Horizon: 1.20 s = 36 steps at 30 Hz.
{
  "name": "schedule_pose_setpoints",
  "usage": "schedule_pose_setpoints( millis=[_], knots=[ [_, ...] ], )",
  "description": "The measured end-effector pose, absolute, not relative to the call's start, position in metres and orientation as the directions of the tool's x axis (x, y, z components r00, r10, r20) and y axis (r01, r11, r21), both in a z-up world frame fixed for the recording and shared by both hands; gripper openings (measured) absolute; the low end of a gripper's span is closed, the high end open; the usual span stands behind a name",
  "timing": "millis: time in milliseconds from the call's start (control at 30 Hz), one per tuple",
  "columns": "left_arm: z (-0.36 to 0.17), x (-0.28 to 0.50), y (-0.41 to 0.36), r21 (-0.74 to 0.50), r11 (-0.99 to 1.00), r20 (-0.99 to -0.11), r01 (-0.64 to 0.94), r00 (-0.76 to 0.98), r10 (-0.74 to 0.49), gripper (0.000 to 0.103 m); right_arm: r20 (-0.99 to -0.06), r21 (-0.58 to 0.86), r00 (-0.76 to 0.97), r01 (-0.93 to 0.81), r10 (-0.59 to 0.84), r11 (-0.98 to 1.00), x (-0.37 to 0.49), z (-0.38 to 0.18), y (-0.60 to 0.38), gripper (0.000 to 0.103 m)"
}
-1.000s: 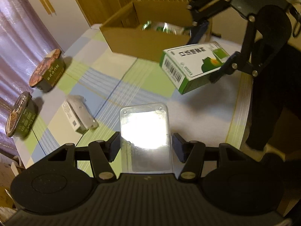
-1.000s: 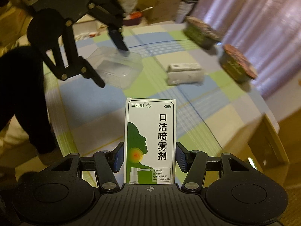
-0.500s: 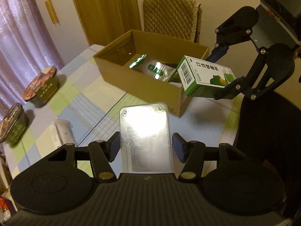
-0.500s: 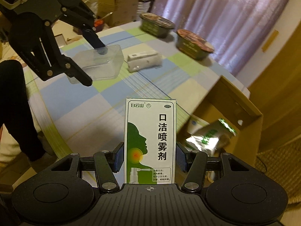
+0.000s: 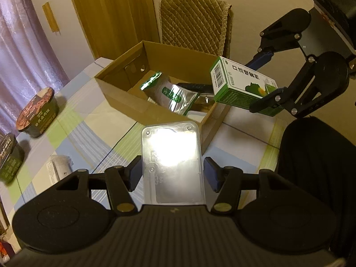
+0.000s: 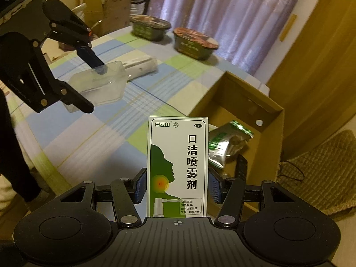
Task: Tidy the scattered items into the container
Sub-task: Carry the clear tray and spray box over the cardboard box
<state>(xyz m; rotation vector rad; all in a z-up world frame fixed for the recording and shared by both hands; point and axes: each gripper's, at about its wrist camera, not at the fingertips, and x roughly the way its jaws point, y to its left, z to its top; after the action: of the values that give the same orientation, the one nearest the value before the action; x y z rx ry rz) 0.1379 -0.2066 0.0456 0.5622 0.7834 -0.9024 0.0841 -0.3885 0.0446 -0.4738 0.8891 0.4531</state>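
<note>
Partly hidden behind the foil pouch (image 5: 171, 93), a dark object (image 5: 195, 86) defies identification.

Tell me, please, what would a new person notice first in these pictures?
First, the green and white medicine box, shut in the right gripper and held above the near end of the open cardboard box. Next, the clear plastic case in the left gripper, glaring with reflected light, above the checked tablecloth. A shiny foil pouch already lies inside the cardboard box, while two bowls wait near the curtain.
</note>
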Motion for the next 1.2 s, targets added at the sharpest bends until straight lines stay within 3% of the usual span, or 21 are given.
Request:
schedule_pose_setpoints(
  millis=[567,1200],
  knots=[
    [0.045,0.161,-0.253,0.056,0.524,-0.783,0.85,0.363,-0.505,0.054,-0.81,-0.191,0.58,-0.4,0.085,0.896,0.112,0.049,-0.437,0.058],
    [0.028,0.197,-0.309,-0.033,0.596,-0.77,0.802,0.36,-0.527,0.054,-0.814,-0.17,0.578,-0.335,0.06,0.927,0.146,0.039,-0.463,0.058]
  ],
)
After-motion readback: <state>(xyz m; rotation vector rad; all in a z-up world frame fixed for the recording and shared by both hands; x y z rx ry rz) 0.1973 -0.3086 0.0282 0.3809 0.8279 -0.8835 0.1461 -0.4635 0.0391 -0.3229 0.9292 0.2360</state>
